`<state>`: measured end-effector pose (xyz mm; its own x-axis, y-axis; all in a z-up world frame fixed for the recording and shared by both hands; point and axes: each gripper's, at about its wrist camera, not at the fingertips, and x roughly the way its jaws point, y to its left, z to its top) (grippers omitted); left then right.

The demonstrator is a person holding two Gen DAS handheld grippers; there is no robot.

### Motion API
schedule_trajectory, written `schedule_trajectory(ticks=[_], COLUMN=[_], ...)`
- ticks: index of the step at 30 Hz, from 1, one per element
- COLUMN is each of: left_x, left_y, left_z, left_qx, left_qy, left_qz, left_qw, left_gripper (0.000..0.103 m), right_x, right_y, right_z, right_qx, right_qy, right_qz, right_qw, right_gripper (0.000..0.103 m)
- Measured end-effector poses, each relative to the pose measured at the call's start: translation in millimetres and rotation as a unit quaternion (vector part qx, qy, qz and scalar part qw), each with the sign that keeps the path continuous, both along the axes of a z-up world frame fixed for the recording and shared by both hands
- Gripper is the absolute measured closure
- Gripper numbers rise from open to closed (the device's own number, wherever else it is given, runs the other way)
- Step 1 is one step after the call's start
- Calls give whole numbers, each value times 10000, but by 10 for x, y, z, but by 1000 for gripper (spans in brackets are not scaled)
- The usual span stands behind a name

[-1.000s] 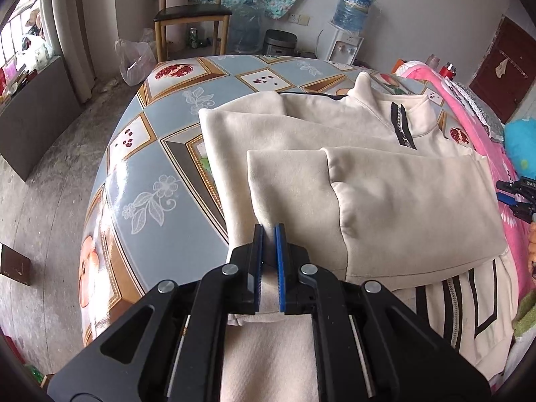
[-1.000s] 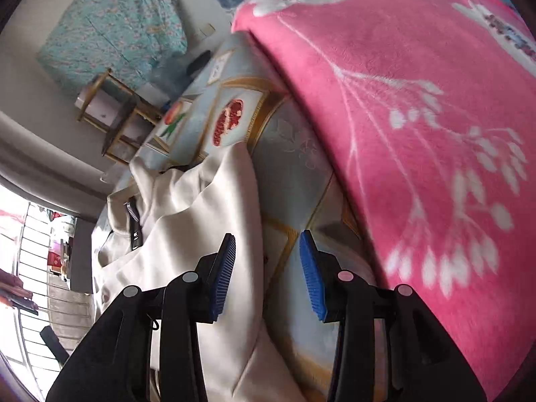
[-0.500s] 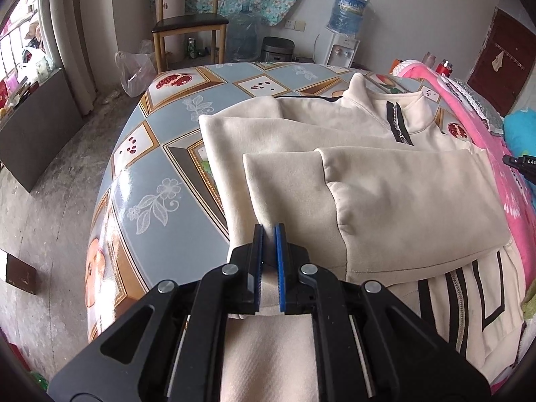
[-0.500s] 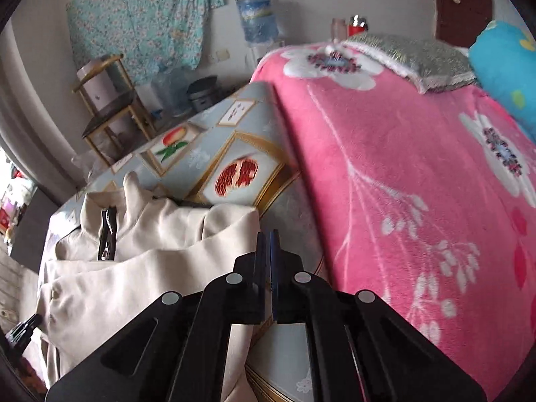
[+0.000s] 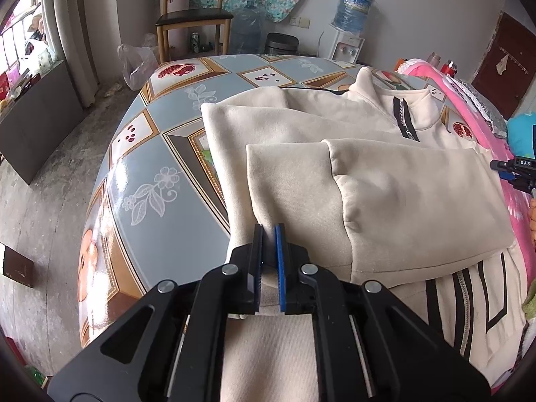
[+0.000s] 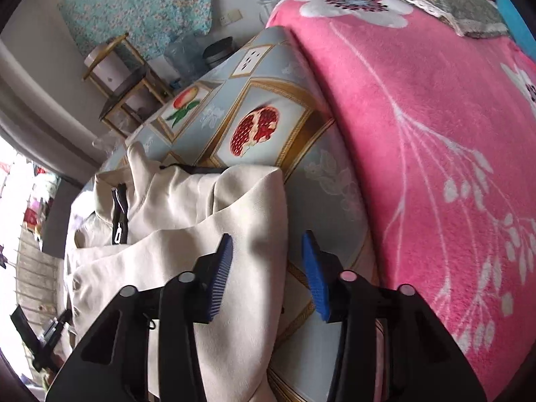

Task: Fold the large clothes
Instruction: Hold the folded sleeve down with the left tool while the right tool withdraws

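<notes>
Low in the middle of the left view, the left gripper [image 5: 268, 231] was pinched on a fold of the cream jacket [image 5: 385, 181]; the jacket lay flat on the table [image 5: 150, 181], filling the middle and right of that view, with its black zip [image 5: 407, 122] near the top; at the bottom of the right view, the right gripper [image 6: 266, 251] was opening, its blue pads [image 6: 313, 268] apart; the jacket's edge lay under the gap, but I could not tell if the pads touched it; a pink blanket [image 6: 435, 134] filled the right side.
</notes>
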<state>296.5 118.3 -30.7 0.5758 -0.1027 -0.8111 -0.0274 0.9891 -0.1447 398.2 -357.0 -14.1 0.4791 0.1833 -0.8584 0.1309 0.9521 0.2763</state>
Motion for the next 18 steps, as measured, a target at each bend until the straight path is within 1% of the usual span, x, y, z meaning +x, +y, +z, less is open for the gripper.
schedule_trajectory(ticks=[1, 2, 3, 5, 6, 7, 9, 11, 13, 14, 15, 17, 18], left_x=[-3, -5, -9, -25, -36, -44, -32, 9, 26, 15, -7, -80, -125], left_y=[-3, -3, -4, -4, -8, -11, -27, -39, -33, -2, 34, 141, 193], left_z=[-5, -8, -2, 43, 85, 115, 129, 62, -2, 5, 27, 130, 190], left_qx=[9, 13, 6, 3, 19, 24, 93, 107, 101, 42, -24, -93, -88], left_qy=[-13, -27, -60, -161, -238, -295, -304, -154, -47, -65, -102, -266, -347], left_qz=[-3, -5, -10, -44, -70, -89, -107, -106, -117, -85, -51, 114, 193], left_qw=[10000, 10000, 10000, 9999, 9997, 9995, 9994, 9998, 9999, 9999, 9999, 9995, 9992], left_gripper=[96, 96, 96, 96, 96, 96, 96, 96, 94, 91, 91, 90, 91], right_x=[17, 21, -11, -130, -178, -188, -143, -70, -53, -67, -100, -184, -237], right_y=[45, 101, 148, 209, 218, 206, 165, 122, 50, 26, -2, -29, -28], right_z=[-8, 0, 56, 253, 333, 362, 288, 110, 8, 21, 61, 181, 252], right_qx=[-168, -435, -589, -729, -717, -690, -702, -837, -710, -587, -494, -579, -658], right_qy=[13, 5, -125, -551, -713, -750, -603, -332, -217, -250, -296, -437, -513], right_qz=[37, 46, 45, -7, -51, -76, -186, -279, -403, -451, -512, -557, -529], right_qw=[9999, 9990, 9982, 9958, 9949, 9948, 9955, 9955, 9964, 9969, 9970, 9958, 9951], right_gripper=[80, 95, 97, 98, 98, 98, 98, 98, 97, 97, 92, 86, 86])
